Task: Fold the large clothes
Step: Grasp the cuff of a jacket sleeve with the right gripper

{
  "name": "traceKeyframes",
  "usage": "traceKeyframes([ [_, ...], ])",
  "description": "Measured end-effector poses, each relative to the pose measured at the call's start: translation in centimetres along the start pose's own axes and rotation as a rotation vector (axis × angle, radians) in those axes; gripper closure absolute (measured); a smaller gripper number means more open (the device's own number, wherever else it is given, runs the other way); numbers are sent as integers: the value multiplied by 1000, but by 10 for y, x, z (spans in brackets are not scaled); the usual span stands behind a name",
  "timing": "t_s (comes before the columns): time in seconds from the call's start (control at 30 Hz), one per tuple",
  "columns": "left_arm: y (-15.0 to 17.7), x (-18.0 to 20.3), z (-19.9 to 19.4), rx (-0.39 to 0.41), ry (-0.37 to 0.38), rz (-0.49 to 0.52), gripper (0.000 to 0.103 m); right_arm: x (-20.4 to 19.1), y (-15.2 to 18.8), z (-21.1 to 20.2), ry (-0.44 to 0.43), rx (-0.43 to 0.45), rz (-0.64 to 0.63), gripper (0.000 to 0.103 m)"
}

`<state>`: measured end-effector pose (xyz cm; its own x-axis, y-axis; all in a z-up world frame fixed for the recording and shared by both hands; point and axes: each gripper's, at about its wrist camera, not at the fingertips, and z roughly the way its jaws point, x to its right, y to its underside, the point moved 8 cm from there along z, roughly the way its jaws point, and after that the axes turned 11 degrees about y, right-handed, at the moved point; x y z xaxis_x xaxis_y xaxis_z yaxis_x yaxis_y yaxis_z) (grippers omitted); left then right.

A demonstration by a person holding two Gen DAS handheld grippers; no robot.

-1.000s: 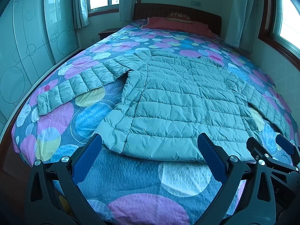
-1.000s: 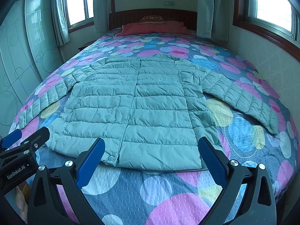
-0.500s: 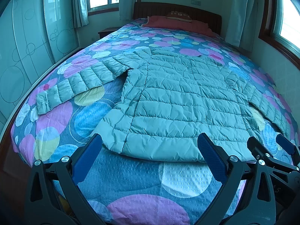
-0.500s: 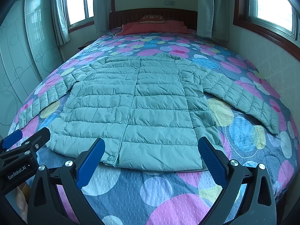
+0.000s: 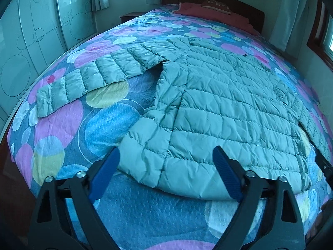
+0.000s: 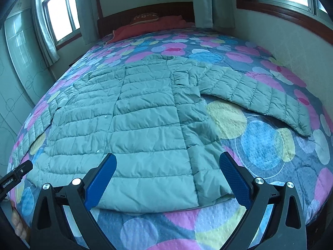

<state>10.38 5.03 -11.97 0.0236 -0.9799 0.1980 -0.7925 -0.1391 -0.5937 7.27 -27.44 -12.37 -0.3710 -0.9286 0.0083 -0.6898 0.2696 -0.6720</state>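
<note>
Left wrist view: jacket (image 5: 218, 112) lay flat on bed (image 5: 145, 214), sleeves spread; left gripper (image 5: 165, 174) and right gripper (image 6: 166, 176) both released, over jacket's hem.

- Jacket (image 5: 218, 108) lies flat on the bedspread (image 5: 108, 125), sleeve (image 5: 100, 77) stretched toward 10 o'clock.
- Left gripper (image 5: 166, 160) spread wide over the jacket's hem corner at 6 o'clock (contact unclear).
- Pillow (image 5: 216, 4) at 12 o'clock.
</note>
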Motion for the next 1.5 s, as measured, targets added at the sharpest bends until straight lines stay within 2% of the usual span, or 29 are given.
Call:
traceKeyframes([
  [0.03, -2, -6, 4, -4, -18, -14, 31, 8, -4, 4, 4, 7, 18, 13],
  [0.07, -4, -12, 8, -10, -21, -32, 33, 16, -7, 9, 11, 5, 31, 36],
  [0.1, -6, -17, 12, -16, -19, -49, 36, 25, -8, 17, 20, -17, 46, 44],
  [0.13, -9, -23, 16, -19, -25, -65, 39, 32, -9, 25, 18, -43, 70, 45],
  [0.23, -19, -45, 25, -9, -58, -119, 39, 61, -14, 46, -13, -77, 176, 44],
  [0.27, -21, -54, 28, -3, -67, -147, 39, 73, -16, 52, -14, -76, 212, 39],
  [0.3, -24, -64, 30, 2, -74, -180, 35, 86, -18, 57, -12, -71, 252, 36],
  [0.33, -26, -73, 32, 6, -81, -214, 25, 99, -20, 62, -12, -64, 297, 31],
  [0.43, -29, -98, 39, 16, -88, -308, 16, 138, -25, 76, -41, -46, 441, 30],
  [0.63, -27, -140, 55, 13, -137, -420, 15, 205, -23, 116, -131, -64, 739, 30],
  [0.77, -24, -159, 59, 40, -193, -463, 15, 234, -21, 137, -163, -46, 886, 30],
  [0.87, -21, -168, 62, 60, -213, -497, 15, 248, -26, 142, -176, 11, 967, 30],
  [1.07, -23, -172, 62, 106, -267, -484, 15, 283, -26, 144, -159, 143, 1157, 31],
  [1.2, -24, -175, 63, 121, -291, -469, 15, 295, -29, 142, -150, 190, 1221, 32],
  [1.23, -24, -176, 64, 123, -297, -465, 15, 300, -27, 143, -140, 195, 1227, 38],
  [1.27, -24, -177, 64, 124, -302, -460, 15, 303, -27, 144, -121, 190, 1228, 49],
  [1.3, -25, -177, 64, 125, -305, -456, 15, 307, -28, 147, -104, 179, 1228, 53],
  [1.37, -26, -179, 66, 126, -310, -451, 15, 313, -26, 154, -85, 157, 1229, 75],
  [1.43, -29, -181, 67, 126, -313, -450, 15, 320, -25, 156, -67, 148, 1221, 83],
  [1.5, -30, -184, 68, 124, -321, -446, 15, 320, -32, 154, -39, 153, 1178, 86],
])
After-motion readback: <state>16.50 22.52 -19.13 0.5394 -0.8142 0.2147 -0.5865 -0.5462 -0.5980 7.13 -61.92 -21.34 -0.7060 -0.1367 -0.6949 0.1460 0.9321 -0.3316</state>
